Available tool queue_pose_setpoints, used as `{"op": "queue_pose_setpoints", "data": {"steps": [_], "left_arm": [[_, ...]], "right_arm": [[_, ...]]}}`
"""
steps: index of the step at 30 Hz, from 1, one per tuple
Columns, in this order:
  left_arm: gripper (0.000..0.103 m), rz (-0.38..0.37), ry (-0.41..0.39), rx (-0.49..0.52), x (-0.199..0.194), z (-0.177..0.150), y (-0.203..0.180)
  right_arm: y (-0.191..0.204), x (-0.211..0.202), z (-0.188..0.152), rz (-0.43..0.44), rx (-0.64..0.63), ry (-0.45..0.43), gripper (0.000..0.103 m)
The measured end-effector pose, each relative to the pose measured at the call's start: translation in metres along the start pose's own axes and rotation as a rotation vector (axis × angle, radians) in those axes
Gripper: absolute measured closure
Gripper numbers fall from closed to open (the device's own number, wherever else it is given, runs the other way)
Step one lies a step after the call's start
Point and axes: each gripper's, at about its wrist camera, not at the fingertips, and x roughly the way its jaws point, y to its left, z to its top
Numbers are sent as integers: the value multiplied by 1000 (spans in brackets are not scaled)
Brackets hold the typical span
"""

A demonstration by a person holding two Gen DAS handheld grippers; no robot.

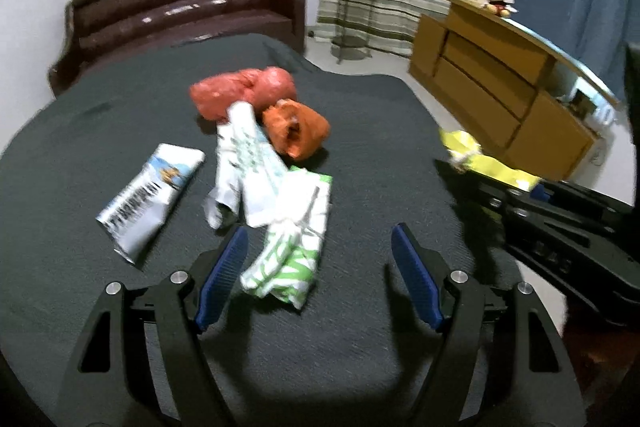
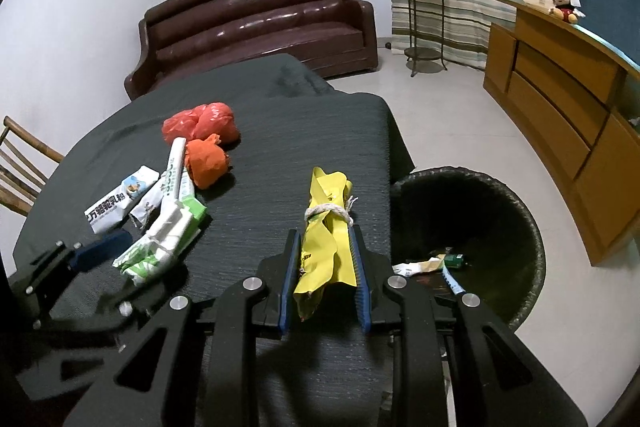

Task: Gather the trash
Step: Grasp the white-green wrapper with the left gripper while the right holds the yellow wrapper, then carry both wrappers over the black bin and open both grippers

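Nearest, our right gripper (image 2: 325, 263) pinches a yellow plastic wrapper tied w/ string (image 2: 326, 227), above the table edge, so we can drop it in the black woven bin (image 2: 532, 227) at right. Left gripper (image 1: 320, 279) is spread, near the green-white wrapper (image 1: 288, 247).
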Motion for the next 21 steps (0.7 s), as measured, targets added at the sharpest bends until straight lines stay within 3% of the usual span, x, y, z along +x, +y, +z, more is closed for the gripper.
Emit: {"op": "queue_pose_setpoints", "data": {"steps": [6, 8, 13, 21], "left_arm": [[33, 39, 50, -1, 15, 2, 3], [51, 39, 59, 14, 16, 1, 3], [74, 12, 76, 23, 18, -2, 1], [74, 7, 22, -11, 4, -5, 9]], "right_arm": [[-4, -1, -1, 7, 6, -2, 78], [-5, -1, -1, 9, 8, -2, 78], [-8, -2, -1, 8, 11, -4, 78], [-13, -4, -1, 0, 13, -10, 78]]}}
